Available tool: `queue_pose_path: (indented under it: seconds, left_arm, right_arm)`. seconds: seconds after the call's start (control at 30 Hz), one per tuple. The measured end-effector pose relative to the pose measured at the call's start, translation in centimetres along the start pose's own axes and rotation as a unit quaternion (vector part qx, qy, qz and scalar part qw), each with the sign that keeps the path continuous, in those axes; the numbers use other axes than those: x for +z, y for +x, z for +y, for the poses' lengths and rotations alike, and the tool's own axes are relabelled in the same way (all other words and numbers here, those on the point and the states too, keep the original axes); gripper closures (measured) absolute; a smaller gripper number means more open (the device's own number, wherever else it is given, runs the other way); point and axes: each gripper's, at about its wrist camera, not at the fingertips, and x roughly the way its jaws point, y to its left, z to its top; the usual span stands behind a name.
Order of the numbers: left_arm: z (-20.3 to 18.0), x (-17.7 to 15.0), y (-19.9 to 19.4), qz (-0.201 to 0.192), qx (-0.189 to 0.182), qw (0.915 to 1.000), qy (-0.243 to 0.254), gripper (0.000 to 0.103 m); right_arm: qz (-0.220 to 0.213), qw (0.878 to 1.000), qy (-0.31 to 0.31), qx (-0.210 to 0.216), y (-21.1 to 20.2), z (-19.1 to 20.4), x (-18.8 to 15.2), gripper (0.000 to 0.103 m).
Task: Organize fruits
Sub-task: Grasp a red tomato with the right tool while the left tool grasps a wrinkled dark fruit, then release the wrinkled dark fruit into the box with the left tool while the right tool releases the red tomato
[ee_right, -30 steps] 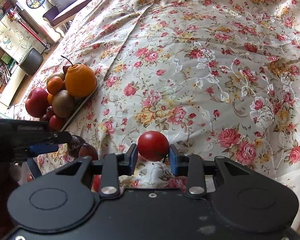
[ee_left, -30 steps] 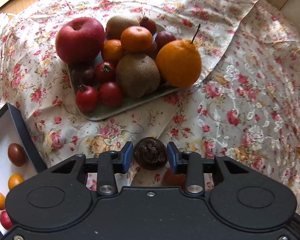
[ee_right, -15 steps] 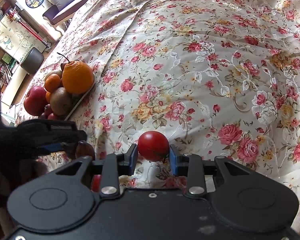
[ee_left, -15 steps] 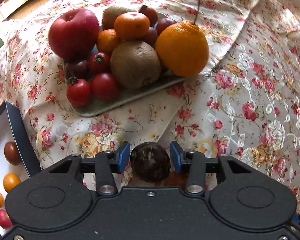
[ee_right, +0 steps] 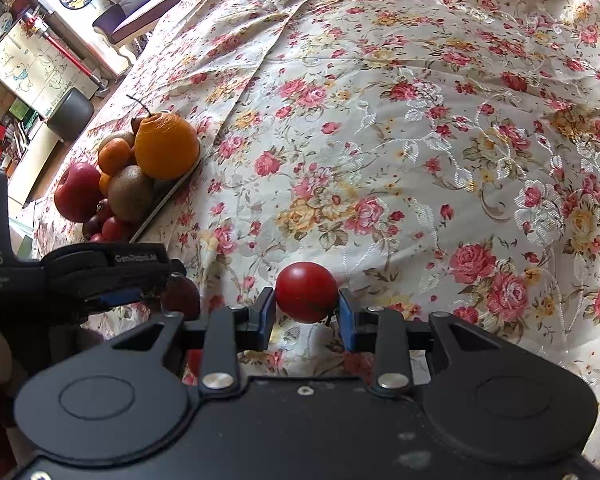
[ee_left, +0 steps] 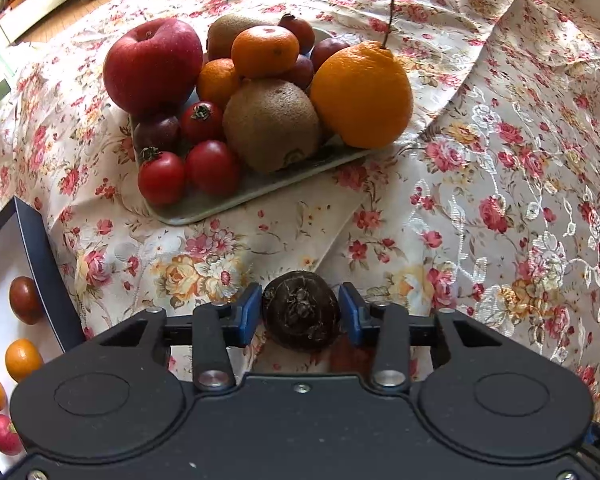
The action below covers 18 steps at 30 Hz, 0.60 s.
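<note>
Left wrist view: sits behind my left gripper (ee_left: 301, 314), faces forward and down over the floral cloth (ee_left: 500, 200), close to the fruit tray (ee_left: 228, 200) at 11 o'clock.

Right wrist view: sits behind my right gripper (ee_right: 306, 312), same tilt, farther off; tray (ee_right: 168, 200) at 10 o'clock.

Shared: tray, cloth; my left gripper (ee_right: 148, 294) enters at 9 o'clock.

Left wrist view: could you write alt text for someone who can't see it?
A hand-held gripper clamps a dark brown, rough round fruit above a floral tablecloth. Beyond it, a tray holds an apple, kiwis, oranges and tomatoes.
</note>
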Motion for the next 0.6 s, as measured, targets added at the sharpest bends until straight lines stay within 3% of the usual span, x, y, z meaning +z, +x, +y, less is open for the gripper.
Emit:
queue_pose_path:
  seconds: [0.27,0.6]
  left_arm:
    - [1.1,-1.1,-2.7,-0.011,-0.001,0.9999,0.006,0.054]
    - [7.0,-4.2,-7.2,-0.026,0.006,0.9996,-0.012,0.053]
  right_arm:
    - [-0.008,1.0,-0.01,0.004,-1.1,1.0,-0.3,0.068]
    - [-0.009,0.997,-0.073,0.01,-3.3,6.2,-2.4,0.068]
